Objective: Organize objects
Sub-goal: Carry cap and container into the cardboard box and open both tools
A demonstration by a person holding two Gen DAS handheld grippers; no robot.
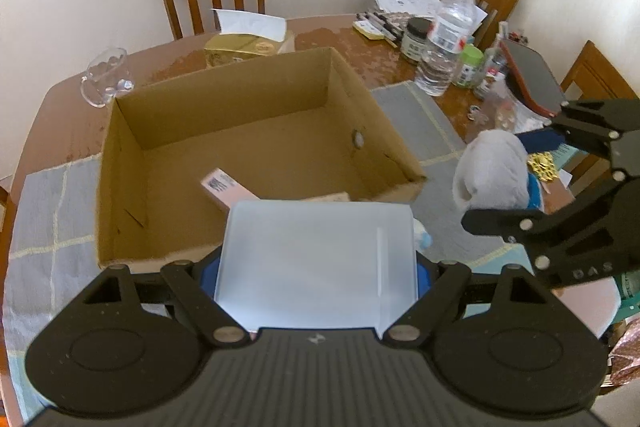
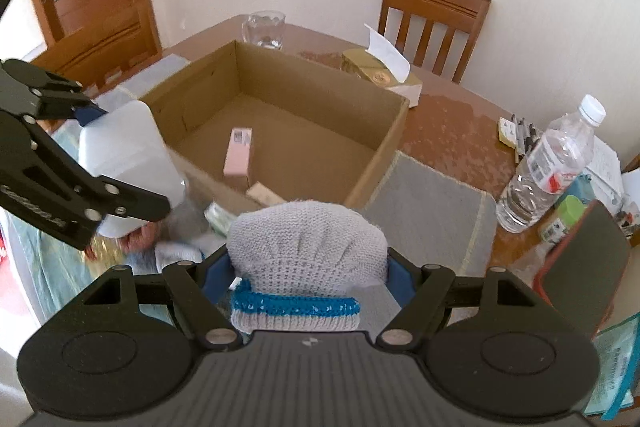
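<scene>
I'm pinching a white tub in my left gripper and a knit hat in my right gripper, so I'm clearing the box's near wall before dropping them beside the pink carton.

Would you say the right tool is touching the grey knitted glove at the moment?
Touching. The right wrist view shows the right tool with its blue pads pressed against both sides of the grey knitted glove, no gap visible.
</scene>
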